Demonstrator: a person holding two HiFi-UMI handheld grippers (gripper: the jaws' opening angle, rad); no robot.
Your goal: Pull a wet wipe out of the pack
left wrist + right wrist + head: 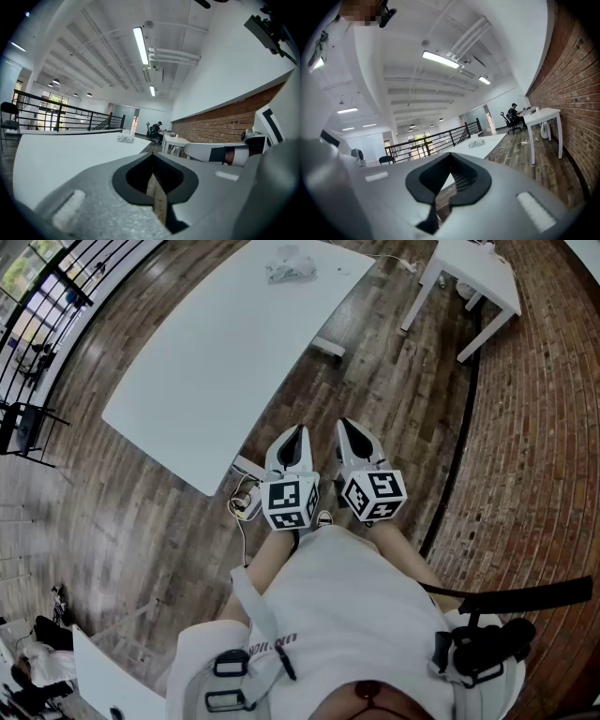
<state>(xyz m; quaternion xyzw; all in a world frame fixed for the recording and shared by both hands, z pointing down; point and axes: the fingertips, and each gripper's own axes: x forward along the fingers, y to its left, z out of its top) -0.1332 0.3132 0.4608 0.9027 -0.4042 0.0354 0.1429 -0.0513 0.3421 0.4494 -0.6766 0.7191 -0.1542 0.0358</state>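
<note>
A: Where does the pack of wet wipes (289,266) lie?

B: On the far end of the long white table (187,381), well apart from both grippers. The person stands off the table's near corner, so the whole length of the top lies between.

A: And the fingers?

B: Pressed together on both, with nothing between them. The left gripper (298,435) and the right gripper (349,432) sit side by side close to the body and point nearly level, towards the far end.

A: Which one is nearer?

B: The left, I judge, and only slightly. In the head view the pack sits almost straight ahead of it, and the right stands further to the side.

A: The pack's long axis?

B: Too small to tell. It shows only as a pale, crumpled lump.
</note>
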